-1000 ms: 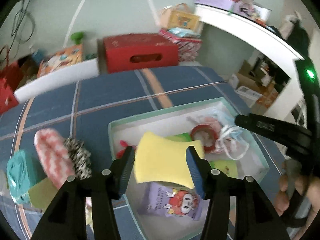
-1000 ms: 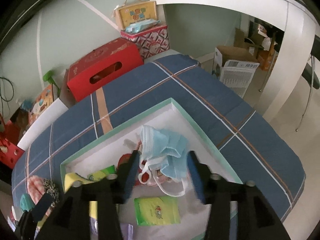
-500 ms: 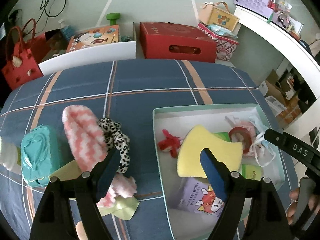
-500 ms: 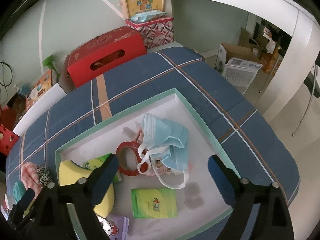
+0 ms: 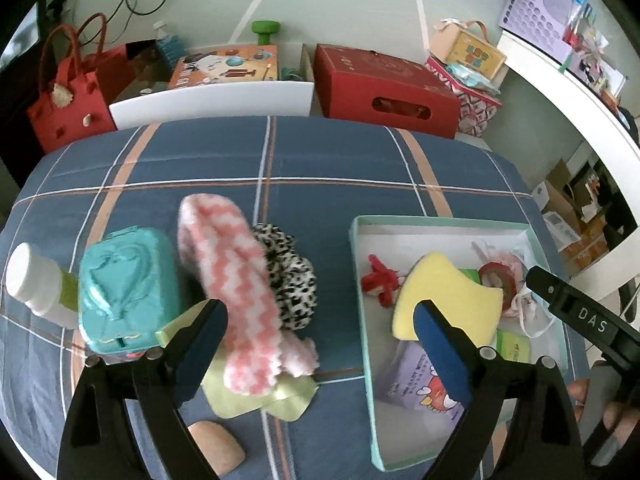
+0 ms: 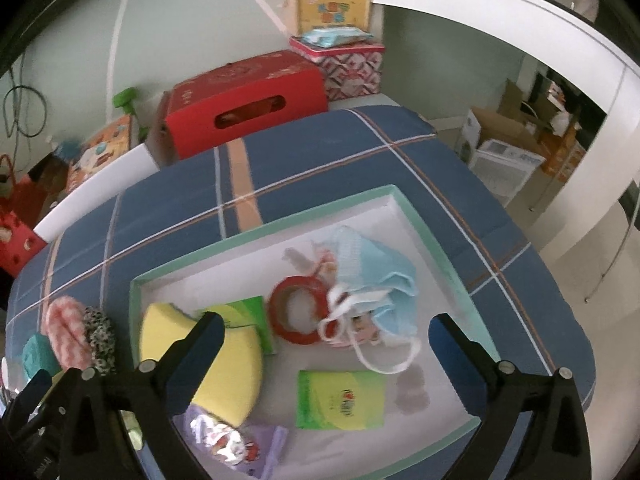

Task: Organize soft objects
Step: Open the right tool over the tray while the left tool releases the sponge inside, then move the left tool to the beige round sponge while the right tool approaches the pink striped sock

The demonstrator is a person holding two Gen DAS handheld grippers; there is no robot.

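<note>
Mint-green cardboard edged the shallow box (image 6: 424, 216), the landmark here, and most soft things already lay inside it: a yellow sponge (image 6: 224, 364) at its left end, a blue face mask (image 6: 376, 276) toward its far right corner, a green tissue pack (image 6: 340, 400) near its front wall; the left gripper (image 5: 320, 332) hung wide open and empty over the gap just left of the box; the right gripper (image 6: 324, 340) stood equally wide and empty above the box's middle; by my judgement a drop-off was done and the next pick fell due; the pink striped sock (image 5: 232, 292) and leopard scrunchie (image 5: 292, 276) lay left of the box, touching each other; reaching them called for a leftward swing and a descent over the sock; the blue plaid cloth (image 5: 320, 152) beyond the box offered open room, whereas the teal wipes case (image 5: 128, 288) crowded the sock's far side.
</note>
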